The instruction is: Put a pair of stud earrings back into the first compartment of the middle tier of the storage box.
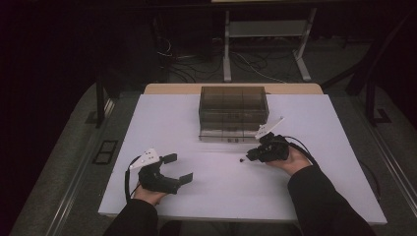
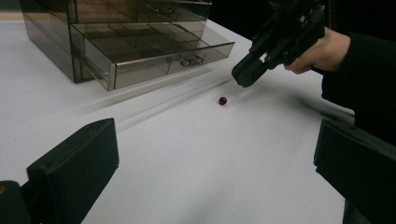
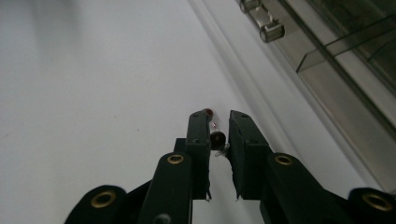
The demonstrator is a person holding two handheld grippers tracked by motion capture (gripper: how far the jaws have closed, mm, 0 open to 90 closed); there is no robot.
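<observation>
Flanking the red bead [image 2: 222,101]: open drawer [image 2: 154,49].

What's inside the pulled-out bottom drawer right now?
Through its smoky plastic the drawer shows divider walls and no contents I can make out. Its rear part, inside the cabinet, is too dim to tell.

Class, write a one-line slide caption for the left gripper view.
A hand-held gripper points down at a small dark red bead on the white table, beside a smoky clear plastic drawer cabinet with one drawer open.
</observation>
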